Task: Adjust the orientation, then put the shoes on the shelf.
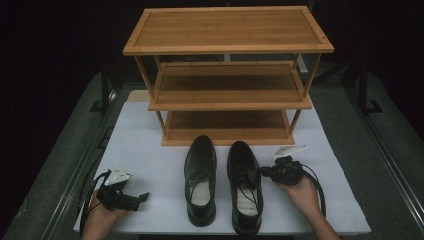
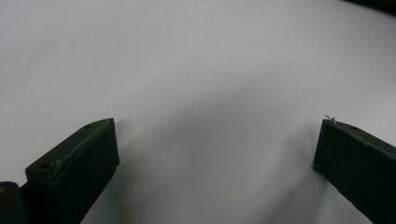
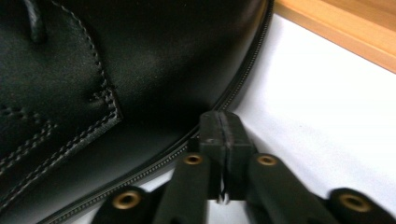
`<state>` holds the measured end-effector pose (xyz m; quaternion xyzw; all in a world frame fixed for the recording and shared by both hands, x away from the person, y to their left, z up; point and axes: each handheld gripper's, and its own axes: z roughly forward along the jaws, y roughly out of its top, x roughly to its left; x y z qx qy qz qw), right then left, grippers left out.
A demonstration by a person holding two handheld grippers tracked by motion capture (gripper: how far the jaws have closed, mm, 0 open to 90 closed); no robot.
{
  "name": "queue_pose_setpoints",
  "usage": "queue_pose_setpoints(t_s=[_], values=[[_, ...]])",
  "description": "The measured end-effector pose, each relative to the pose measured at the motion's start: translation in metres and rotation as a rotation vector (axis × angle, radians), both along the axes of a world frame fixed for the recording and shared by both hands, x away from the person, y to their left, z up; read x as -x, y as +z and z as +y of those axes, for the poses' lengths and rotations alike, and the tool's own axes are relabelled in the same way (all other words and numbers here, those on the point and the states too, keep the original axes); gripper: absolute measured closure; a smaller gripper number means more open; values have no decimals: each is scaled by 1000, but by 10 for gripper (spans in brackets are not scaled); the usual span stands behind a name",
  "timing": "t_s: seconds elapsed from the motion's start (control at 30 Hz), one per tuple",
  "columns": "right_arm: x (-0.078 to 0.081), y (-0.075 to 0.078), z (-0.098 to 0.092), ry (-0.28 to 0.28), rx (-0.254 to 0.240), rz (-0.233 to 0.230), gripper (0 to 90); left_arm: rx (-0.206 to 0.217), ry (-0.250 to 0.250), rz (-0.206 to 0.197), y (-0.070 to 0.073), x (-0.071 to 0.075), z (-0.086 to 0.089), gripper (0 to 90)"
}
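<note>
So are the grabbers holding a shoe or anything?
No, nothing. The left gripper is open over the white table; the right gripper is shut empty beside the right shoe.

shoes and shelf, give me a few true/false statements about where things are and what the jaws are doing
1. Two black shoes stand side by side on the white mat. True.
2. One shoe sits on the bottom level of the wooden shelf. False: all three levels are bare.
3. The left gripper has its jaws wide apart over bare mat. True.
4. The right gripper has its jaws spread around a shoe. False: they are shut together beside the shoe's sole edge.
5. The shoes' toes point toward the shelf. True.
</note>
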<state>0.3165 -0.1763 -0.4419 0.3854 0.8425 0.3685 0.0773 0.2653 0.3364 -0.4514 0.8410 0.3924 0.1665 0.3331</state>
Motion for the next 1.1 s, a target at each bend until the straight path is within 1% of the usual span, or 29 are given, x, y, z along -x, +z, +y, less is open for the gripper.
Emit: queue_pose_setpoints(t_s=[0.03,0.07,0.1,0.17,0.23,0.27,0.33,0.37,0.47,0.53,0.6,0.63,0.7,0.73,0.77,0.8,0.83,0.87,0.93,0.97,1.03,1.1], values=[[1,1,0,-3,-1,-3,837,-1,0,1,0,0,0,0],[1,3,-1,-4,2,-16,821,-1,0,2,0,0,0,0],[2,5,-2,-8,-5,-24,794,0,0,0,0,0,0,0],[4,8,-4,-18,0,-44,742,-2,-1,2,0,0,0,0],[7,12,-7,-40,8,-66,652,-1,0,-1,0,0,0,0],[8,14,-9,-52,2,-74,619,-2,-1,-1,0,0,0,0],[9,17,-12,-66,4,-83,527,-4,-2,-5,1,1,0,0],[10,19,-14,-71,3,-80,489,-3,3,-5,1,1,-1,0],[12,26,-18,-95,-17,-86,420,-1,8,-9,4,2,-3,0],[14,30,-21,-107,-28,-94,413,8,19,-18,9,2,-5,1],[17,36,-23,-113,-34,-105,404,39,2,-30,16,5,-8,94],[17,37,-24,-113,-39,-106,404,53,-3,-31,19,5,-9,106],[20,42,-24,-104,-50,-103,411,93,-9,-33,27,5,-13,141],[21,44,-24,-95,-50,-101,420,101,-8,-34,31,5,-16,142],[22,47,-23,-83,-48,-105,427,112,-9,-26,36,4,-20,142],[24,50,-22,-71,-44,-117,427,116,-15,-22,40,4,-22,145],[26,52,-21,-64,-44,-123,434,128,-24,-24,44,3,-26,159],[28,55,-20,-55,-52,-122,452,140,-36,-30,50,4,-29,188],[33,60,-18,-40,-75,-114,449,175,-53,-50,59,4,-38,217],[35,63,-16,-35,-84,-116,450,177,-79,-55,65,4,-43,224],[41,68,-13,-11,-110,-108,444,177,-102,-71,72,3,-54,233],[47,72,-8,12,-126,-96,435,191,-124,-73,78,1,-64,278]])
